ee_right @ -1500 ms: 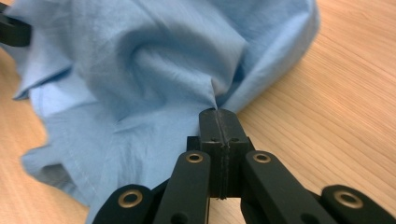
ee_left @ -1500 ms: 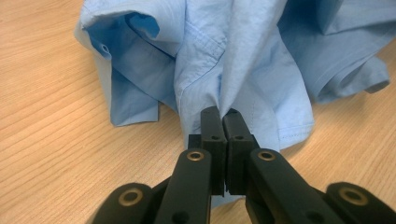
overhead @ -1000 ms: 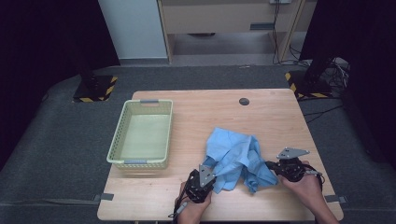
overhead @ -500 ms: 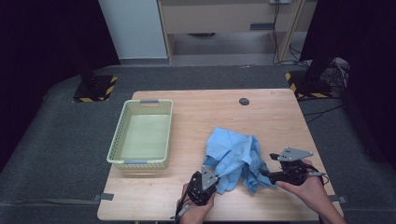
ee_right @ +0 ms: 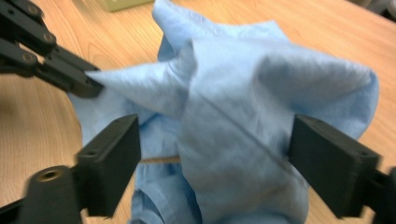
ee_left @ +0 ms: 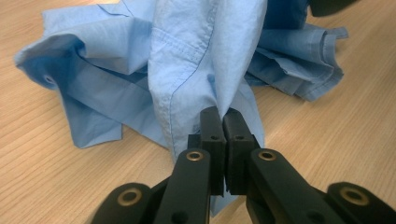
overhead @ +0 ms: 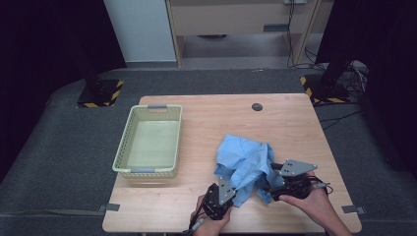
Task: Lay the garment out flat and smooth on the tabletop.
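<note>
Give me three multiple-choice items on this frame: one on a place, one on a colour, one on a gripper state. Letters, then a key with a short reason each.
1. Where does the basket stand relative to the shirt?
A. To the shirt's left in the high view
B. To the shirt's right in the high view
C. On top of the shirt

2. What colour is the shirt?
A. White
B. Light blue
C. Red

3. How does the left gripper stand?
A. Wide open above the table
B. Shut on a fold of the shirt
C. Shut on the basket's rim

Key:
1 A: the pale green basket sits on the table's left half, apart from the cloth.
2 B: both gripper views show light blue fabric.
3 B: the left gripper view shows cloth pinched between its closed pads, while the right gripper has just opened and its jaws stand apart around the cloth.
</note>
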The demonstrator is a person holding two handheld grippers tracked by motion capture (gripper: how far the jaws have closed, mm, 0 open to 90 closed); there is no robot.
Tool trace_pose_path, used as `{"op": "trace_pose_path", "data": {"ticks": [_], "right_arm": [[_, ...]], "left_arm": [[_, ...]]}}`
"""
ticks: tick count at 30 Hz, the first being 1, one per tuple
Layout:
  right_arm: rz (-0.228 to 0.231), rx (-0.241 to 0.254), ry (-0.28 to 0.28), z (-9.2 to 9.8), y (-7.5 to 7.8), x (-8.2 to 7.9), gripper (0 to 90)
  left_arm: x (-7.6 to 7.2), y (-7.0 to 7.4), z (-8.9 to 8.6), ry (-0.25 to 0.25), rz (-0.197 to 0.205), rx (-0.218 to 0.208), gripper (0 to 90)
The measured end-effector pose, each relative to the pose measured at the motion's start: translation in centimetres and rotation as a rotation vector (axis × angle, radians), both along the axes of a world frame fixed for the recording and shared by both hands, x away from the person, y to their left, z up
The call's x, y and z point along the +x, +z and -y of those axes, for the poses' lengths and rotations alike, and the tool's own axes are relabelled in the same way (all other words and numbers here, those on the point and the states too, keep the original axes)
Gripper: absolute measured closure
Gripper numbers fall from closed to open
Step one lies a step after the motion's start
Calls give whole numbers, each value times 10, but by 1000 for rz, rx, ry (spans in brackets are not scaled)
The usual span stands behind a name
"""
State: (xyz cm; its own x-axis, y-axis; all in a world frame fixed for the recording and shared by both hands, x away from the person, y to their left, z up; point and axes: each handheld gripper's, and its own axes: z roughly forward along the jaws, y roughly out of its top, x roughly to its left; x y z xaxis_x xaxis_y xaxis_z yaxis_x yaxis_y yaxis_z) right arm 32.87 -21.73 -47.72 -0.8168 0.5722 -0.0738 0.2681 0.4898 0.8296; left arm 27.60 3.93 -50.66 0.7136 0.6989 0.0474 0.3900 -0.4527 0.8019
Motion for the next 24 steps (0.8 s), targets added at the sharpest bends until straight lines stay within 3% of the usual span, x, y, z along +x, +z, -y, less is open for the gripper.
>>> {"op": "trace_pose_path", "data": {"ticks": [2, 5, 9, 12, 14, 19, 24], "right_arm": [[17, -4, 1, -1, 2, -1, 358], [33, -9, -9, -1, 5, -2, 642], [48, 31, -53, 9, 8, -1, 829], [39, 58, -85, 17, 9, 2, 861], [6, 70, -137, 31, 5, 7, 866], [-64, 46, -218, 47, -8, 17, 861], [-162, 24, -293, 60, -25, 26, 851]], "left_arm": [[0, 0, 1, -5, 1, 3, 888], [-1, 1, 2, 1, 9, 0, 846], [-1, 5, -1, 21, 30, -11, 705], [-2, 7, -3, 23, 36, -16, 671], [-3, 10, -5, 25, 40, -18, 636], [-7, 14, -10, 28, 51, -15, 614], [-6, 14, -14, 41, 49, -19, 613]]}}
